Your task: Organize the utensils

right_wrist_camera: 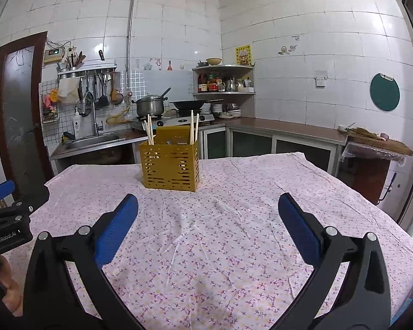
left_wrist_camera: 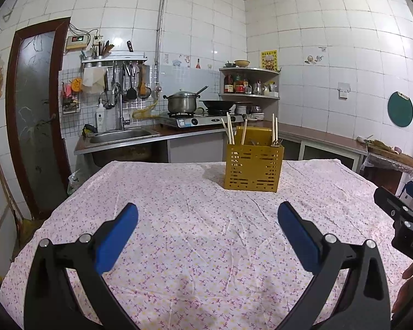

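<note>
A mustard-yellow slotted utensil holder (left_wrist_camera: 252, 167) (right_wrist_camera: 170, 165) stands upright toward the far side of the table, with several pale chopsticks (left_wrist_camera: 230, 131) (right_wrist_camera: 149, 130) sticking up out of it and darker utensil ends just showing inside. My left gripper (left_wrist_camera: 208, 214) hangs open well short of the holder, nothing between its blue pads. My right gripper (right_wrist_camera: 208, 209) is likewise open and empty, nearer than the holder and to its right. Each wrist view catches the other gripper's body at its edge.
A pink floral cloth covers the table (left_wrist_camera: 179, 233) (right_wrist_camera: 234, 233). Behind it run a counter with a sink (left_wrist_camera: 118, 136), a gas stove with a pot (left_wrist_camera: 183, 101) and a wok (left_wrist_camera: 217, 104), and a corner shelf (left_wrist_camera: 249, 82). A cutting board (right_wrist_camera: 377, 140) lies far right.
</note>
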The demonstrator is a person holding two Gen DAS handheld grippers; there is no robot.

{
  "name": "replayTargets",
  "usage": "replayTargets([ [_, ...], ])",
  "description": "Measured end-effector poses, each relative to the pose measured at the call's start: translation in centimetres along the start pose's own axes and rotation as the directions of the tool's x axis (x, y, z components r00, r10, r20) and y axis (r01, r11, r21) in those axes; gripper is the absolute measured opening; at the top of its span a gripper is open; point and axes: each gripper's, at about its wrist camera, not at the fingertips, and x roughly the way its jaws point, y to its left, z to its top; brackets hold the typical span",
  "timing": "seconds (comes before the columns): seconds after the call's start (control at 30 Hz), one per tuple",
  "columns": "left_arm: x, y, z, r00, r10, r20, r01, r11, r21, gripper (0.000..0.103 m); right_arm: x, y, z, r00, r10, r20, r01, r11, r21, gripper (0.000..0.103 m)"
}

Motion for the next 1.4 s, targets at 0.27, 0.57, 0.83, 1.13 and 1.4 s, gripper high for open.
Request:
replayTargets([
  [0.27, -0.3, -0.1, 0.1, 1.000, -0.016, 0.006, 0.016, 1.000, 0.002, 0.099, -0.4, 0.3, 0.1, 1.000, -0.002, 0.019, 0.003, 1.000, -0.013, 0.099],
  [0.57, 0.0, 0.0, 0.0, 1.000, -0.025, -0.011, 0.025, 1.000, -0.009, 0.099, -0.1, 0.6, -0.1, 1.000, 0.009, 0.015, -0.009, 0.999, -0.031, 0.099],
  [0.83, 0.2, 0.2, 0.1, 1.000, -0.025, -0.011, 0.025, 1.000, -0.011, 0.099, 0.2, 0.8, -0.1, 1.000, 0.009, 0.013, -0.009, 0.999, -0.033, 0.099],
  [1.13, 0.2, 0.1, 0.1, 1.000, -0.020, -0.008, 0.020, 1.000, -0.006, 0.099, 0.3, 0.8, 0.0, 1.000, 0.007, 0.014, -0.006, 0.999, -0.036, 0.099],
  [1.4, 0.4, 0.0, 0.3, 1.000, -0.021, -0.012, 0.021, 1.000, -0.003, 0.099, 0.6, 0.7, 0.0, 1.000, 0.004, 0.017, -0.003, 0.999, -0.037, 0.099],
])
